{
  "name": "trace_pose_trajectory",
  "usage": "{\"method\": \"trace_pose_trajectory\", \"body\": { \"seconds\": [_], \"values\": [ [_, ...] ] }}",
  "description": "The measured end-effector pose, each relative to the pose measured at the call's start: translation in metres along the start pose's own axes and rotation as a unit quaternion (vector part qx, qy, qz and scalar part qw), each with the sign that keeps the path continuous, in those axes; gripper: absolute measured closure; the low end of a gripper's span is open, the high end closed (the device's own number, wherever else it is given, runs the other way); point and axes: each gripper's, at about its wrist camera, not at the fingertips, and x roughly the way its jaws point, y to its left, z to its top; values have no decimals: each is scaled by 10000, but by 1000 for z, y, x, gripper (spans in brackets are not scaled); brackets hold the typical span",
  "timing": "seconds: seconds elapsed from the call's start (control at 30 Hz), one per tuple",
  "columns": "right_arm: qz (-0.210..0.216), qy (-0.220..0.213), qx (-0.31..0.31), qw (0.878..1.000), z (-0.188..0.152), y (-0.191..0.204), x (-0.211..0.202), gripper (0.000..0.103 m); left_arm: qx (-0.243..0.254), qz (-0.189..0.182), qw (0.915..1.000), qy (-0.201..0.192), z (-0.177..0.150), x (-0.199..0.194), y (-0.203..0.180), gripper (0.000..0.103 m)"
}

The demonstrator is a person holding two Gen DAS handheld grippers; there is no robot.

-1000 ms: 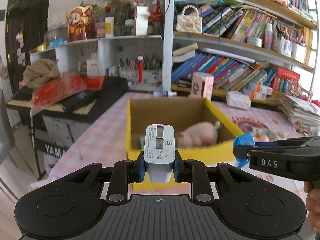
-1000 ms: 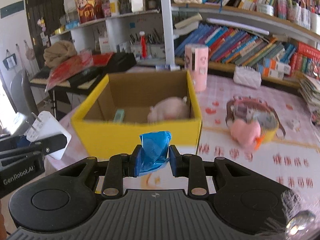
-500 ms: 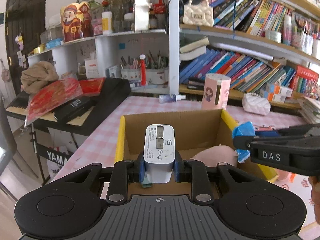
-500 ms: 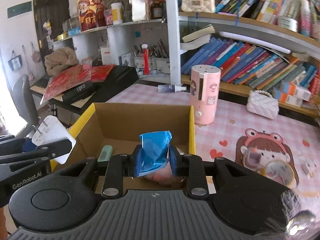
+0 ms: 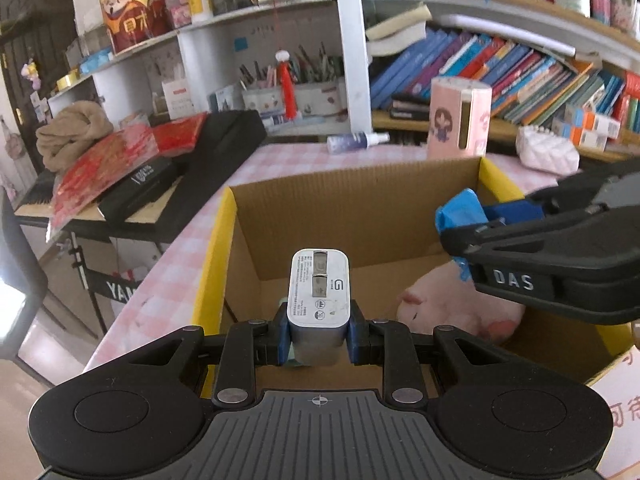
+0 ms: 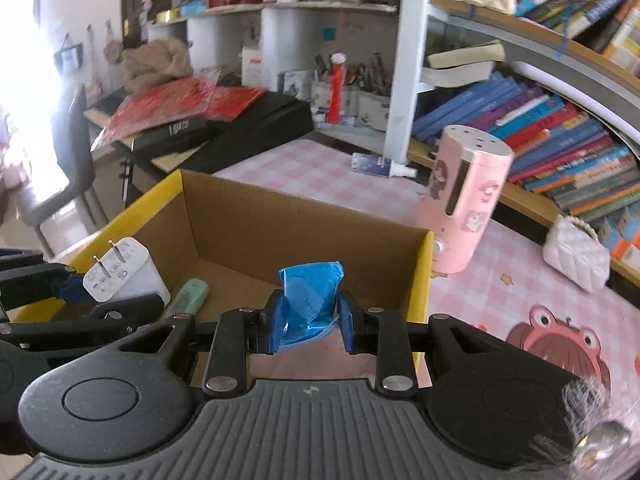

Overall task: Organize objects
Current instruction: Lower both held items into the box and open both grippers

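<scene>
My left gripper [image 5: 319, 338] is shut on a white wall charger [image 5: 319, 294] and holds it above the open yellow cardboard box [image 5: 352, 204]. My right gripper [image 6: 307, 322] is shut on a crumpled blue packet [image 6: 310, 298], also above the box [image 6: 280, 220]. In the left wrist view the right gripper [image 5: 540, 248] shows at the right with the blue packet [image 5: 458, 210]. In the right wrist view the left gripper [image 6: 60, 292] shows at the left with the charger [image 6: 120, 272]. A pink plush toy [image 5: 452, 306] and a pale green item [image 6: 188, 296] lie inside the box.
A pink cylindrical device [image 6: 466, 204] stands behind the box on the pink checked table [image 6: 320, 176]. A white quilted purse [image 6: 576, 252] and a spray bottle [image 6: 378, 164] lie farther back. Bookshelves [image 6: 560, 132] rise behind. A keyboard with red bags [image 5: 132, 168] stands at the left.
Both grippers have moved forward over the box with their objects still held. The box's inside now lies right under them.
</scene>
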Motion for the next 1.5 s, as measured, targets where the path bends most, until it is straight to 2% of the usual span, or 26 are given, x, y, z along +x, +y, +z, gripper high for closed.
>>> {"method": "trace_pose_trajectory", "body": {
  "seconds": [0.33, 0.47, 0.67, 0.93, 1.0, 1.1, 1.17, 1.23, 1.33, 1.4, 1.5],
  "values": [
    [225, 385, -788, 9959, 9, 13, 32, 77, 12, 46, 9992, 390, -3, 18, -4, 78],
    [340, 665, -1022, 9919, 10, 19, 43, 77, -44, 19, 9988, 493, -6, 22, -4, 78],
    [418, 923, -1203, 9876, 9, 24, 50, 77, -46, 33, 9992, 389, -5, 20, -5, 78],
    [408, 1048, -1268, 9855, 8, 27, 52, 76, -143, 80, 9997, 197, -5, 10, -2, 74],
    [374, 1031, -1245, 9861, 8, 26, 51, 75, -175, 64, 9997, 132, -5, 5, 0, 72],
    [292, 939, -1188, 9880, 9, 24, 46, 64, -202, 94, 9998, -4, -6, -4, 2, 64],
    [250, 884, -1133, 9893, 9, 23, 41, 61, -224, 132, 9996, -114, -6, -11, 4, 56],
    [202, 804, -1069, 9908, 9, 22, 35, 58, -267, 162, 9993, -215, -7, -18, 7, 52],
    [100, 614, -894, 9941, 8, 19, 20, 52, -328, 175, 9987, -357, -8, -29, 11, 48],
    [45, 438, -751, 9962, 6, 18, 7, 48, -364, 174, 9981, -467, -10, -38, 13, 42],
    [-96, 181, -559, 9982, 3, 18, -13, 46, -406, 175, 9971, -626, -13, -51, 17, 37]
  ]
}}
